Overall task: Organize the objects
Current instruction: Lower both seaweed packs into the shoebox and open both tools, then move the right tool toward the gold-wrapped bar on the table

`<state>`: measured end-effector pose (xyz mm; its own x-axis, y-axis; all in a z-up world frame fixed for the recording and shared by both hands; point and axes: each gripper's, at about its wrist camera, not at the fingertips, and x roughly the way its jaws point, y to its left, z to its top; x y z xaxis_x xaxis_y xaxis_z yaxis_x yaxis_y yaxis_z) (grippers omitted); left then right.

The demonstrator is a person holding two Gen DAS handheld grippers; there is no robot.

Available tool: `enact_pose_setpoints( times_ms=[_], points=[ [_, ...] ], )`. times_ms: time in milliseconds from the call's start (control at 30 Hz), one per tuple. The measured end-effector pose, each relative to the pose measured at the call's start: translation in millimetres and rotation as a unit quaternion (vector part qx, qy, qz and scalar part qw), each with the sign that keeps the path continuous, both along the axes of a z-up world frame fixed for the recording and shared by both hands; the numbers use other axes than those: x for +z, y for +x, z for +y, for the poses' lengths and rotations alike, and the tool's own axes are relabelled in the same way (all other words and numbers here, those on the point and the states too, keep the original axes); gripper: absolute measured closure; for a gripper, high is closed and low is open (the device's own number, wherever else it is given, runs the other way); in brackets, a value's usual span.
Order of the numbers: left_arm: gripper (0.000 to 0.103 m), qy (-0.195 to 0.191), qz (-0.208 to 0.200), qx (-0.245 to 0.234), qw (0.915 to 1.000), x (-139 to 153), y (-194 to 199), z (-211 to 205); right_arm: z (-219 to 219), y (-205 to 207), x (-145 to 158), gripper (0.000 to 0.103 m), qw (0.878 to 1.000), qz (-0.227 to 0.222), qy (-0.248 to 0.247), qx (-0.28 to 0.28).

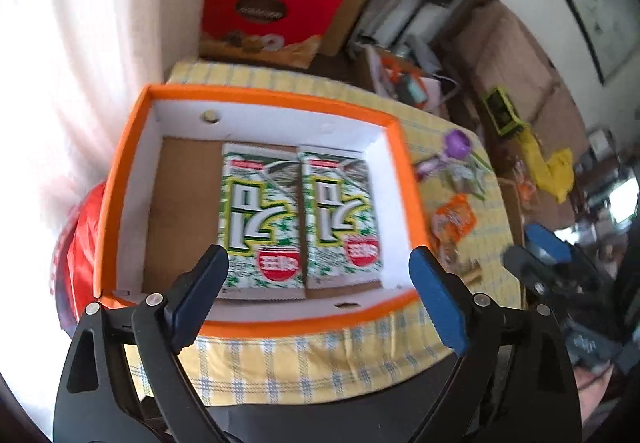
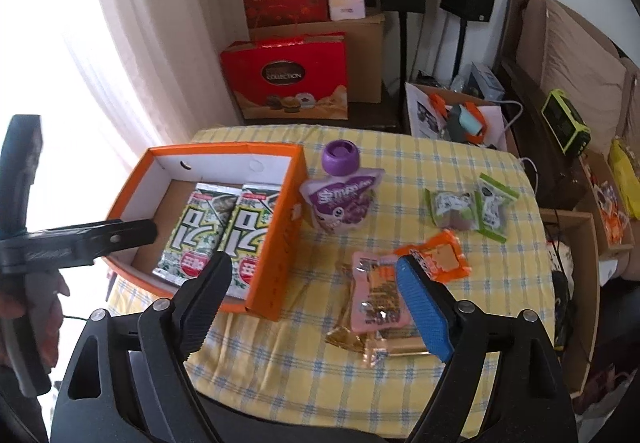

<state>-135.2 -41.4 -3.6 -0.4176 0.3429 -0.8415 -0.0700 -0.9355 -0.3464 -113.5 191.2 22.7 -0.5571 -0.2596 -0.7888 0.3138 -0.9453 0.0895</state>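
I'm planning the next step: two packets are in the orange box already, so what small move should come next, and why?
Probably lower the open right gripper onto the pink packet just ahead of it. The orange box holds two seaweed packets with bare floor beside them, and both grippers are empty.

- The right gripper [image 2: 316, 295] fills the bottom of the frame, its jaws spread wide with nothing between them, above the yellow checked tablecloth [image 2: 320, 375].
- Just past its blue finger pad [image 2: 424, 309], right of centre, lie a pink snack packet [image 2: 376, 299] over a gold wrapper [image 2: 360, 343], and an orange packet [image 2: 438, 255].
- Left of centre sits the orange box [image 2: 280, 235], open, holding two green-and-white seaweed packets [image 2: 196, 227] side by side.
- A purple spout pouch [image 2: 340, 199] lies just beside the box's right wall.
- Two small green-edged packets [image 2: 470, 205] lie at centre right.
- The left gripper [image 2: 92, 237] reaches in from the left edge over the box's near-left corner.
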Motion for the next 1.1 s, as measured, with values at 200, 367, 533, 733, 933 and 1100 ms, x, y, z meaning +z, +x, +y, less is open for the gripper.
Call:
enact_pose_setpoints(
  times_ms=[200, 367, 533, 733, 933, 1100],
  points=[
    [0.012, -0.011, 0.031, -0.009, 0.9994, 19.1, 18.2, 19.7, 14.3, 4.7, 3.3, 0.009, 1.000, 0.004, -0.002, -0.015],
    [0.000, -0.040, 0.079, -0.009, 0.9961, 35.1, 34.3, 32.1, 23.2, 9.1, 8.4, 0.001, 1.000, 0.014, 0.001, -0.023],
    [0.000, -0.075, 0.102, -0.013, 0.9919, 42.4, 46.6, 43.1, 28.7, 13.0, 14.8, 0.000, 0.999, 0.020, -0.003, -0.025],
    [0.000, -0.069, 0.134, 0.006, 0.9886, 48.1, 56.0, 41.3, 33.7, 18.4, 16.1, 0.000, 0.999, 0.023, -0.001, -0.024],
    [0.000, -0.067, 0.133, 0.009, 0.9888, 43.4, 56.4, 43.7, 44.5, 22.3, 14.9, 0.000, 0.999, 0.026, 0.009, -0.030],
    [0.000, -0.045, 0.128, 0.021, 0.9906, 40.0, 55.3, 45.5, 64.1, 20.5, 10.5, 0.000, 0.999, 0.023, 0.011, -0.047]
  ],
)
